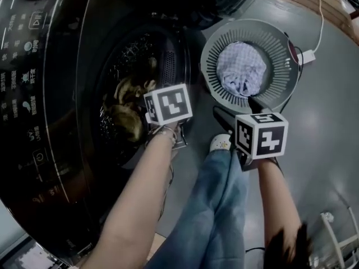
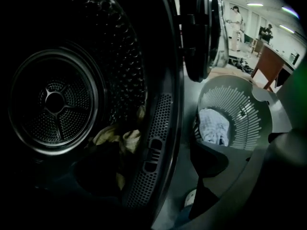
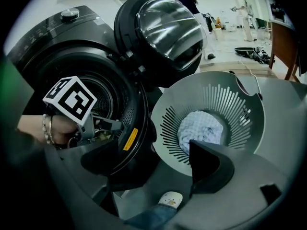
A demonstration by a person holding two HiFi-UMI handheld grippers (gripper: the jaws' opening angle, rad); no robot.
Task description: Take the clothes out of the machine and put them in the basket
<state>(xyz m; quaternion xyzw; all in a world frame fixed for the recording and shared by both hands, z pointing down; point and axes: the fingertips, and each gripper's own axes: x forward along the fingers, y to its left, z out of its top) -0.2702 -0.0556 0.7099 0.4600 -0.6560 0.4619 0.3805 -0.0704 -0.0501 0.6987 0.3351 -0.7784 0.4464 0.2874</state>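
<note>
Left gripper (image 2: 144,174), jaws apart, faces crumpled yellowish clothes (image 2: 120,139).

Your black machine (image 1: 50,122) stands open, yellowish clothes (image 1: 128,102) heaped low in its drum (image 2: 55,102). Beside the machine, your grey slatted basket (image 1: 269,43) holds a crumpled pale checked cloth (image 1: 241,69).

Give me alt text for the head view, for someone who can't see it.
Looking down, a person holds the open left gripper at yellowish clothes in the drum of a dark machine. The open right gripper hangs over the floor near a grey basket holding a pale checked cloth.
</note>
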